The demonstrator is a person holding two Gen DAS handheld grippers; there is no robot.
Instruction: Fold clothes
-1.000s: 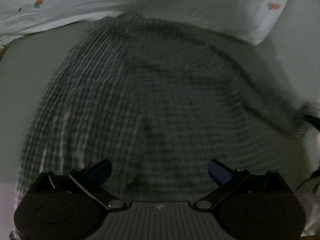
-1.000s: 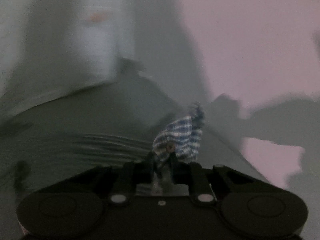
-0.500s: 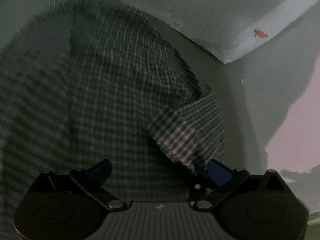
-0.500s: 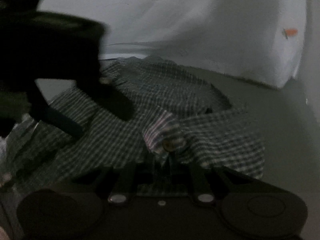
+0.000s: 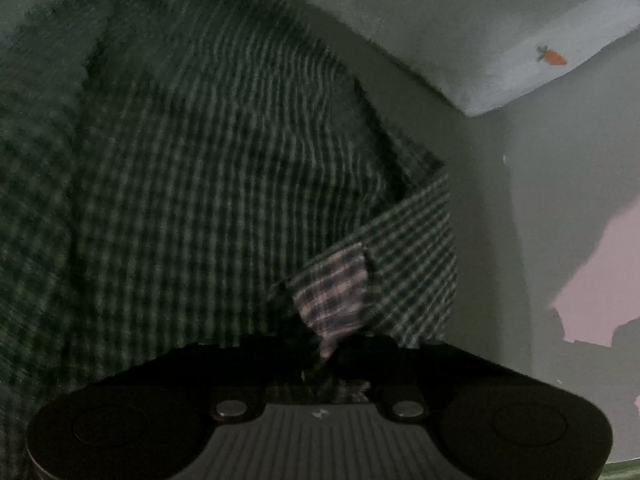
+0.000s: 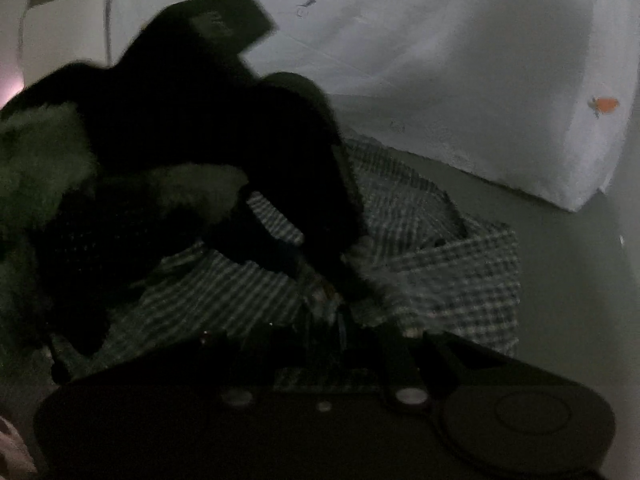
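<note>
The shirt (image 5: 208,184) is checked, dark and light, and lies spread on a grey bed sheet (image 5: 488,216). One sleeve end is folded over the shirt, and its paler cuff (image 5: 336,296) sticks up.

The left tongs (image 5: 326,354) are pinched shut on that cuff, right at the bottom middle of the left view. In the right view the left tongs (image 6: 316,280) show as a big dark shape that comes down from the upper left onto the shirt (image 6: 440,264).

The right tongs (image 6: 336,332) are low over the shirt, just beside the left ones. Checked cloth bunches up where they meet, but it is too dark and blurry to tell if they are shut or gripping it.

Behind the shirt lies a white pillow (image 6: 460,80) with small orange carrots (image 6: 605,105) on it. The pillow (image 5: 520,32) lies past the shirt's far edge. A fuzzy green thing (image 6: 36,160) is at the left edge of the right view.
</note>
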